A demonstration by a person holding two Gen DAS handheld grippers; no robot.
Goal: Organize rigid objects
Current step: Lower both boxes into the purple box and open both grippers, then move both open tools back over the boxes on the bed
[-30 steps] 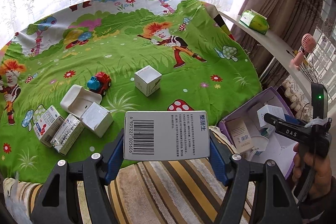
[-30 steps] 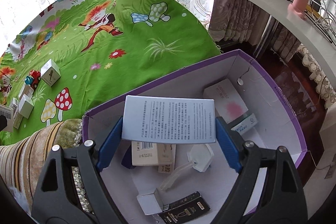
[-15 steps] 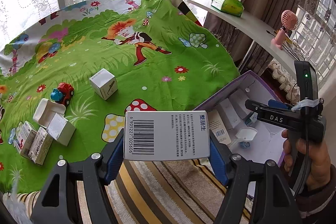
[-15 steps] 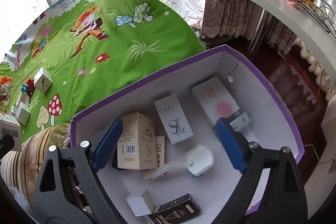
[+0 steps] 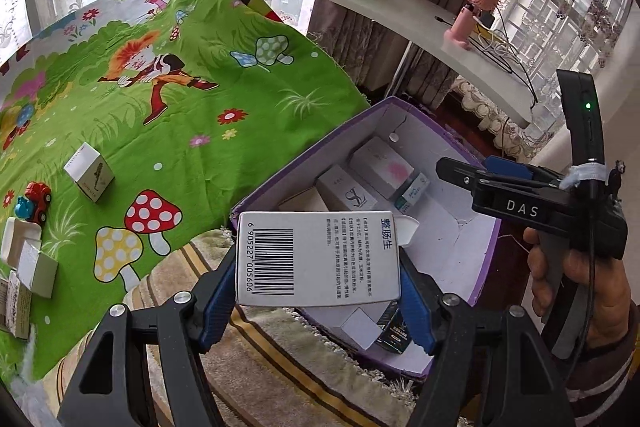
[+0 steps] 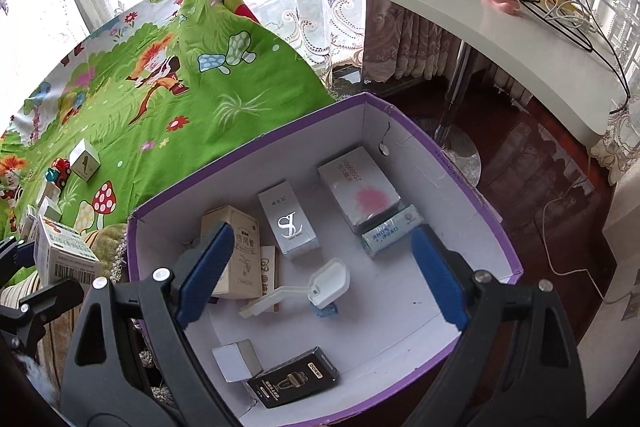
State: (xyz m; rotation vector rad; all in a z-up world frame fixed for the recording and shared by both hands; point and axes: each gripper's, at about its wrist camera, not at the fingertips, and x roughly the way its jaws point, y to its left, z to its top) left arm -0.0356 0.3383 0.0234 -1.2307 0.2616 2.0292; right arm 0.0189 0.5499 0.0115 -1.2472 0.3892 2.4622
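A: Although several cartons already lie inside the purple-rimmed box, how much of the sorting looks finished?

B: A good share, by the look of it. The box holds a cream carton, a silver carton, a pink-marked white carton, a small blue-green pack, a black carton, a small white cube and a white plastic scoop.

A: And what is left?

B: On the green cartoon-print cloth, a white cube carton, a toy car and a cluster of white cartons at the left edge lie well apart from the box.

A: What are the left tongs doing?

B: They are clamped on the barcode carton, both blue pads pressed against its ends; it hangs over the box's near rim, seemingly next to go in.

A: And the right tongs?

B: Spread wide above the box's interior, holding and touching nothing. Judging from this, one drop is pending and a handful of items on the cloth remain.
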